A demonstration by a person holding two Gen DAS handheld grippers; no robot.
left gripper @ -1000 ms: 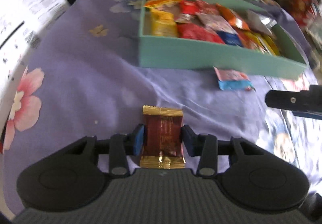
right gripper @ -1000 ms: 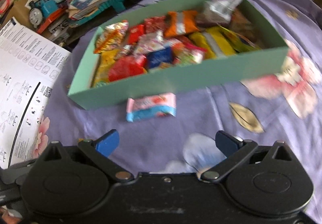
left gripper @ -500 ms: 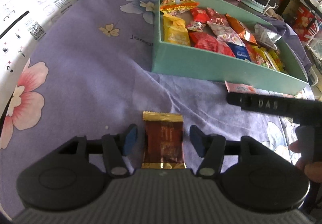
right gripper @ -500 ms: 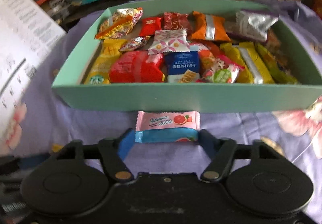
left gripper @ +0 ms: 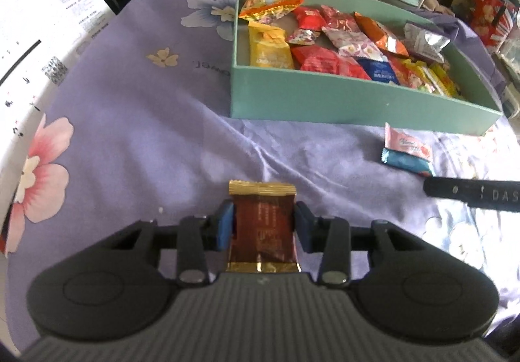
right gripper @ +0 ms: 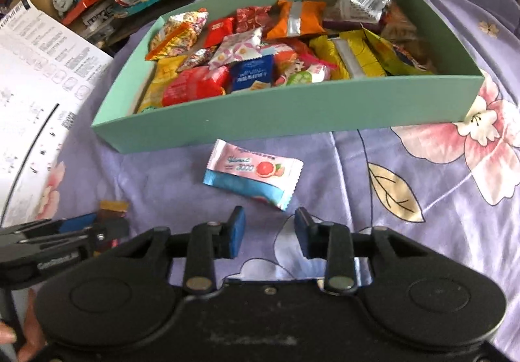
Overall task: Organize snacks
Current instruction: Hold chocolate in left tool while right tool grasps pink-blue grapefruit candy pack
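Right now my left gripper [left gripper: 262,225] fingers are closing w/ the brown gold-edged foil snack bar [left gripper: 262,225] between them; right gripper [right gripper: 269,232], closing on nothing, sits short of the pink-blue sachet [right gripper: 252,174], ready for the teal cardboard box [right gripper: 276,114].

"DAS" on right gripper [left gripper: 473,196], "3000" on pink packet [right gripper: 252,174]

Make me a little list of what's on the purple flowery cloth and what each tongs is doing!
box: teal box, full of snacks
loose snack: pink and blue packet on the cloth, outside the box
left tongs: closing on the brown and gold packet
right tongs: closing, nothing between them, pink packet just ahead
cloth: purple flowery cloth
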